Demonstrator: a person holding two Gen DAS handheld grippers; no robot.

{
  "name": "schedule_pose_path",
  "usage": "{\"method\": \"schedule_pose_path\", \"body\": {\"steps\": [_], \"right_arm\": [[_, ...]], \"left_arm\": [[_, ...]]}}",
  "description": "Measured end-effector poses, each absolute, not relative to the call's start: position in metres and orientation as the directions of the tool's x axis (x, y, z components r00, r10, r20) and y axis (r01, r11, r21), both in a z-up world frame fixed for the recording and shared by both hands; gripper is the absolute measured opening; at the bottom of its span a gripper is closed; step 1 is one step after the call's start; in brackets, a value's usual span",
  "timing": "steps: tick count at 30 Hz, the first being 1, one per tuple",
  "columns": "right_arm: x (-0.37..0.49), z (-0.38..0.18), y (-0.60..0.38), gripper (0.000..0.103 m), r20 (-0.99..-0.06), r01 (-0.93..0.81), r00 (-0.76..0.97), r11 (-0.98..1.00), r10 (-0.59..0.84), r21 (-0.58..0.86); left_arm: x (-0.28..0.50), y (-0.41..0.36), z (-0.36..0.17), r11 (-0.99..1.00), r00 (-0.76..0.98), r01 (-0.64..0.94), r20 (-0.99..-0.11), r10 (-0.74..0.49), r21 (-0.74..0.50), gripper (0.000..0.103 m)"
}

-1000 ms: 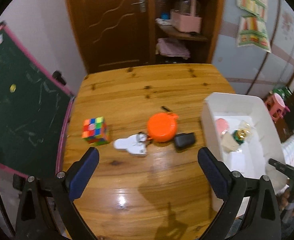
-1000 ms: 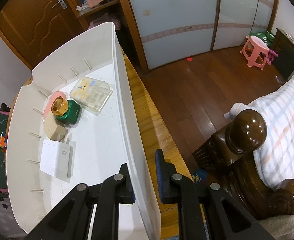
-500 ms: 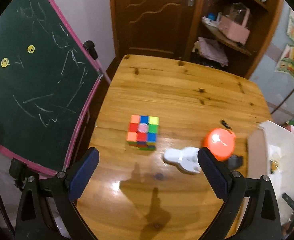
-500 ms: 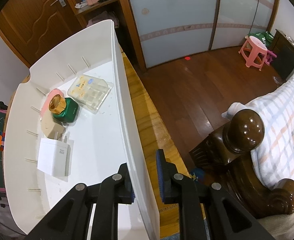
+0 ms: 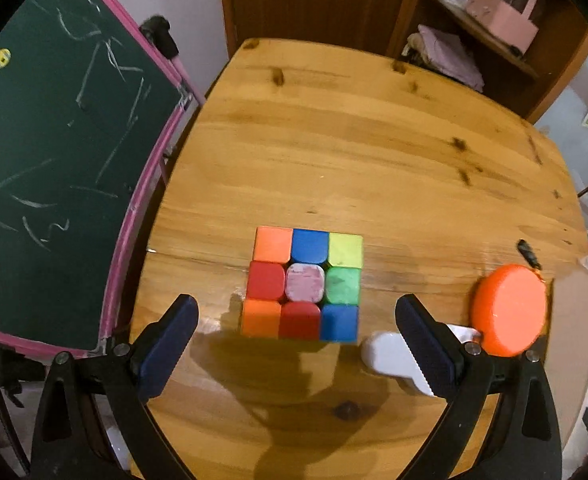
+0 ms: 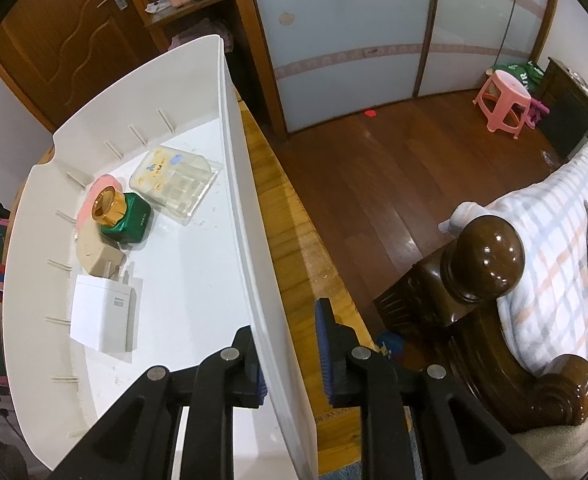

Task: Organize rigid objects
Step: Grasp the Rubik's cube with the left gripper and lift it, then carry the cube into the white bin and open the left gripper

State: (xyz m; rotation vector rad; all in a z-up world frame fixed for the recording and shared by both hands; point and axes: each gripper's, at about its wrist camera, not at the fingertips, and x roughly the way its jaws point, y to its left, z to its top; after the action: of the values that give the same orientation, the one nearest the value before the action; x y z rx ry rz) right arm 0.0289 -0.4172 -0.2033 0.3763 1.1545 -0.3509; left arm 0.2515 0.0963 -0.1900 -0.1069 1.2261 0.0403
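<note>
A multicoloured puzzle cube (image 5: 303, 284) sits on the wooden table (image 5: 353, 152). My left gripper (image 5: 295, 340) is open and hovers just short of the cube, its pads spread wider than it. An orange round tape measure (image 5: 509, 314) and a white object (image 5: 389, 354) lie to the right. My right gripper (image 6: 290, 354) is shut on the right wall of the white bin (image 6: 250, 216). The bin holds a green bottle with a gold cap (image 6: 122, 216), a clear box (image 6: 176, 184), a white charger (image 6: 104, 312), a beige plug (image 6: 96, 256) and a pink item (image 6: 90, 200).
A green chalkboard with a pink frame (image 5: 54, 168) stands left of the table. A wooden door and shelf (image 5: 473, 20) are behind it. A sofa with a carved wooden arm (image 6: 489, 272) and a pink stool (image 6: 503, 102) are right of the bin.
My left gripper has swung left and come down closer to the table, so the cube is now centred between its pads. My right gripper stays on the bin wall.
</note>
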Motion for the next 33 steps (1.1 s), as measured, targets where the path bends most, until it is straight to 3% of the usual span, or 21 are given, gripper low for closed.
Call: {"method": "schedule_pose_path", "body": {"steps": [6, 10, 14, 18, 27, 33], "right_arm": [[0.029, -0.204, -0.417, 0.020, -0.930, 0.459, 0.360, 0.882, -0.079, 0.103], [0.029, -0.203, -0.417, 0.021, -0.930, 0.461, 0.359, 0.882, -0.081, 0.101], [0.029, -0.203, -0.417, 0.021, -0.930, 0.462, 0.358, 0.881, -0.083, 0.099], [0.028, -0.203, -0.417, 0.021, -0.930, 0.463, 0.357, 0.881, -0.085, 0.097], [0.027, -0.203, -0.418, 0.021, -0.930, 0.465, 0.357, 0.880, -0.086, 0.097], [0.026, -0.203, -0.418, 0.021, -0.929, 0.469, 0.361, 0.876, -0.079, 0.108]], "left_arm": [[0.261, 0.097, -0.207, 0.993, 0.322, -0.099, -0.947, -0.022, -0.057, 0.099], [0.264, 0.102, -0.212, 0.990, 0.317, -0.135, -0.948, 0.010, -0.035, 0.088], [0.264, 0.106, -0.217, 0.987, 0.305, -0.147, -0.952, -0.012, -0.059, 0.085], [0.265, 0.100, -0.217, 0.989, 0.299, -0.110, -0.952, -0.066, -0.103, 0.061], [0.257, 0.090, -0.212, 0.993, 0.298, -0.096, -0.954, -0.037, -0.069, 0.060], [0.232, 0.068, -0.173, 0.999, 0.363, -0.024, -0.931, -0.033, -0.045, 0.060]]}}
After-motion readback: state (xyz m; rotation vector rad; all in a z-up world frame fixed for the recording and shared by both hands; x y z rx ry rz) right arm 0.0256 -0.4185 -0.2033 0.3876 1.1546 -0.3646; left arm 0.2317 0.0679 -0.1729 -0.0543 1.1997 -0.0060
